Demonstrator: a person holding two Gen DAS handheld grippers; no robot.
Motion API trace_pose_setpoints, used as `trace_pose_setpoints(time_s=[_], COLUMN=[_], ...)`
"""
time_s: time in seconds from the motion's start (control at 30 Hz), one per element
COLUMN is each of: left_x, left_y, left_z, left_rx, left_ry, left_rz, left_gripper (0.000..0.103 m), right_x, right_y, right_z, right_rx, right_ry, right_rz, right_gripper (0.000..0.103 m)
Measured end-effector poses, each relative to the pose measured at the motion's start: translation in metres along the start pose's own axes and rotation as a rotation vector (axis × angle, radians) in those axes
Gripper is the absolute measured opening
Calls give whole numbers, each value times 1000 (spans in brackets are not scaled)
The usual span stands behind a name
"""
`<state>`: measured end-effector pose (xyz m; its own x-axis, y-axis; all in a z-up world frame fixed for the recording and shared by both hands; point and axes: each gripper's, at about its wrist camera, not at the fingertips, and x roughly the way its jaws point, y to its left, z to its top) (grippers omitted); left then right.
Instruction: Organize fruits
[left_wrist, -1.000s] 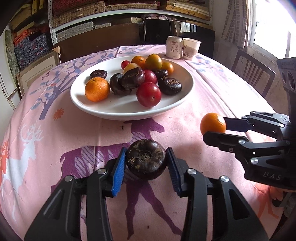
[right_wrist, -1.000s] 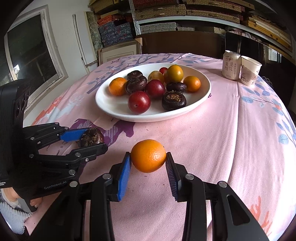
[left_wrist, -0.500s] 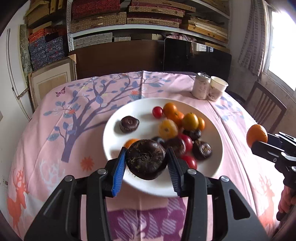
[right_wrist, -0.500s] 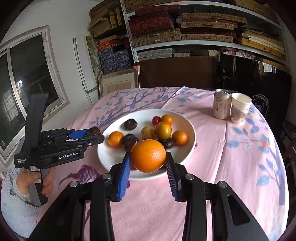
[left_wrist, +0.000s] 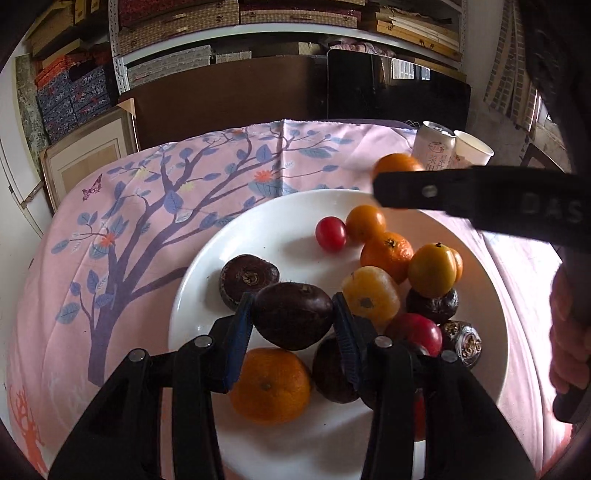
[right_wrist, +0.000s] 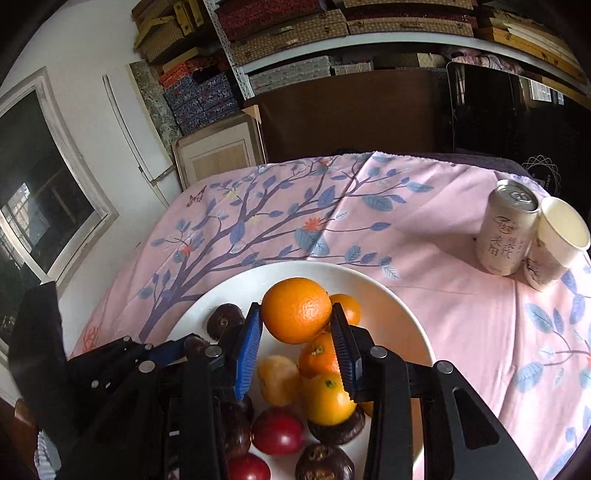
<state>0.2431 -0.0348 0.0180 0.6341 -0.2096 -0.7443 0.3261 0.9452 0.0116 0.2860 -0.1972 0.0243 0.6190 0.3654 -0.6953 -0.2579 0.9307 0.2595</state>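
Note:
My left gripper (left_wrist: 292, 320) is shut on a dark brown fruit (left_wrist: 291, 314) and holds it above the white plate (left_wrist: 280, 225). The plate holds oranges, red plums, yellow fruits and more dark fruits. My right gripper (right_wrist: 296, 326) is shut on an orange (right_wrist: 296, 309) and holds it above the plate's far part (right_wrist: 402, 314). In the left wrist view the right gripper's finger (left_wrist: 476, 199) crosses above the plate at the right, with the orange (left_wrist: 397, 164) behind it. The left gripper (right_wrist: 155, 354) shows at the lower left of the right wrist view.
A drink can (right_wrist: 508, 227) and a paper cup (right_wrist: 557, 240) stand on the pink tablecloth (right_wrist: 461, 314) to the right of the plate. Shelves with boxes and a dark cabinet stand behind the table. A framed board (left_wrist: 88, 155) leans at the back left.
Both grippers have risen from the tablecloth and moved forward over the plate, each still holding its fruit. The right gripper has come in from the right side.

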Motion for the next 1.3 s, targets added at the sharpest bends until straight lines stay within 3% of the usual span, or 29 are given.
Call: trace_pose_setpoints(time_s=[0.17,0.33,0.4,1.2,1.27,1.3], left_x=[8,15,15,-49,-56,-60], left_y=[-3,0,1,-16,-17,-17], left_z=[1,0,-1,-20,-25,-27], left_rx=[8,-14,-15,-19,-27,-31], left_ry=[-13,-3,-8,-120,-129,-139], left_rz=[4,9,21,78,81,88], left_gripper=[43,57,61,63,69,79], right_x=[35,41,39,-50,-59,-63], right_y=[19,20,18,29,31,32], right_z=[1,-2,-2,-52,-58,-61], right_rx=[-26,-30,-25,-40,-45,-45], right_ry=[60,69,65,-61,-74,-80], right_rz=[-2,-21,-27,-46,-49,-47], right_gripper=[38,39,44,49,51,53])
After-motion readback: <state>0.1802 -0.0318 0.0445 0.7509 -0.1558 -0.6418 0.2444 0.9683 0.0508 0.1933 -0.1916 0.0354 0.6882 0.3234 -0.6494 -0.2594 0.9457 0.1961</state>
